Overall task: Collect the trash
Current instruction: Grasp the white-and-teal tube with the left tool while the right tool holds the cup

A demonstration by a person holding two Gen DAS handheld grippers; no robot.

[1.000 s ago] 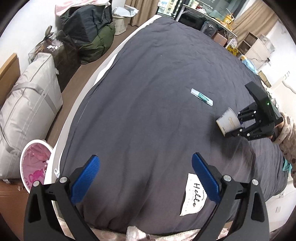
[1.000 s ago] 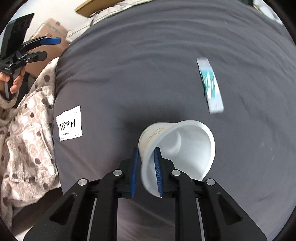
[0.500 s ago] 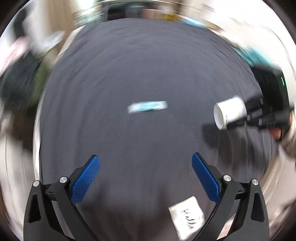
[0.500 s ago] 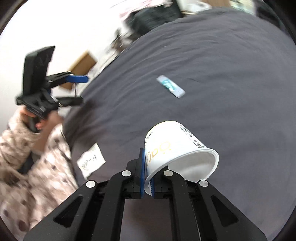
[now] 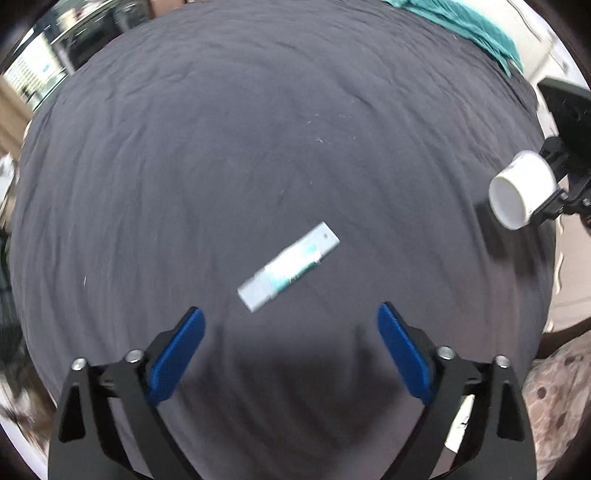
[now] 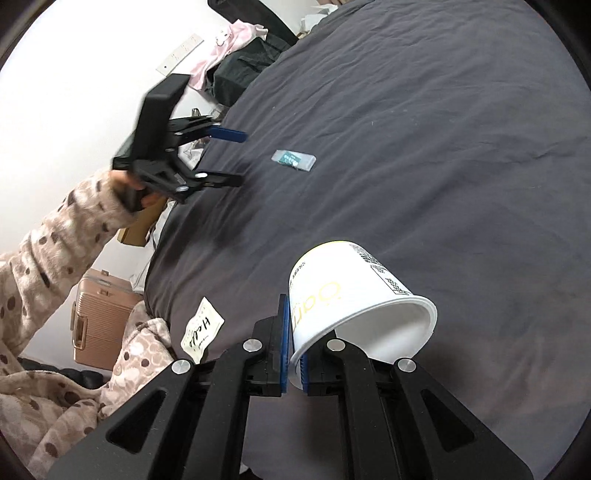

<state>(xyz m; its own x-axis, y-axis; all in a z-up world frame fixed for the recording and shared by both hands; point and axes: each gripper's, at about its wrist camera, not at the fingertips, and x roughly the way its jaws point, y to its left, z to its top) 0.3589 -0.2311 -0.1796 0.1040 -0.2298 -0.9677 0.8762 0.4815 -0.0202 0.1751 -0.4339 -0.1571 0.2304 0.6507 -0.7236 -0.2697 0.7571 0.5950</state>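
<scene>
A small white and teal wrapper lies flat on the dark grey bed cover, just ahead of my left gripper. That gripper points steeply down; its jaws are wide and closing, with nothing between them. From the right wrist view the left gripper hovers beside the wrapper. My right gripper is shut on the wall of a white paper cup, held tilted above the bed with its mouth toward the camera. The cup also shows at the right edge of the left wrist view.
A white note reading "Hello" lies near the bed's edge. A pink suitcase stands on the floor beside the bed. Dark bags and pink cloth pile up by the wall. A teal cloth lies at the bed's far end. The person's spotted sleeve reaches in.
My left gripper has swung across the bed and rolled, bringing the wrapper just ahead of its jaws, which have narrowed slightly. The right gripper tightened on the cup wall, lifted it and rolled.
</scene>
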